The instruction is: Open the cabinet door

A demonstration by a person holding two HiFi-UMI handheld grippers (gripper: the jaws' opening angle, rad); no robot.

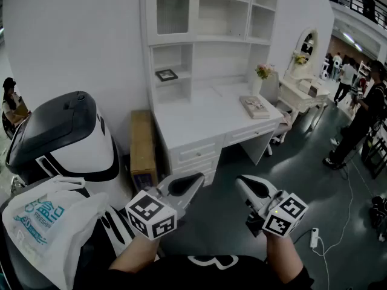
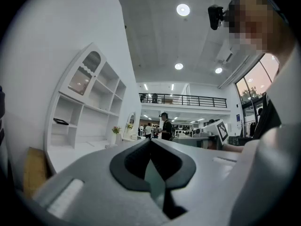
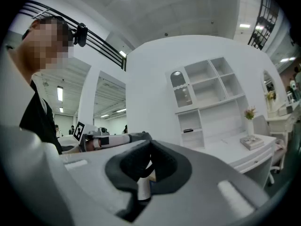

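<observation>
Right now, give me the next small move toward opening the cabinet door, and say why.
Probably step toward the desk and raise the right gripper toward the glass cabinet door: it and the left gripper sit low, well short of the desk, jaws shut on nothing.

- Left gripper [image 1: 195,181] and right gripper [image 1: 240,183] are hovering side by side before the white desk [image 1: 199,118].
- The glass cabinet door [image 1: 172,14] is sitting closed above.
</observation>
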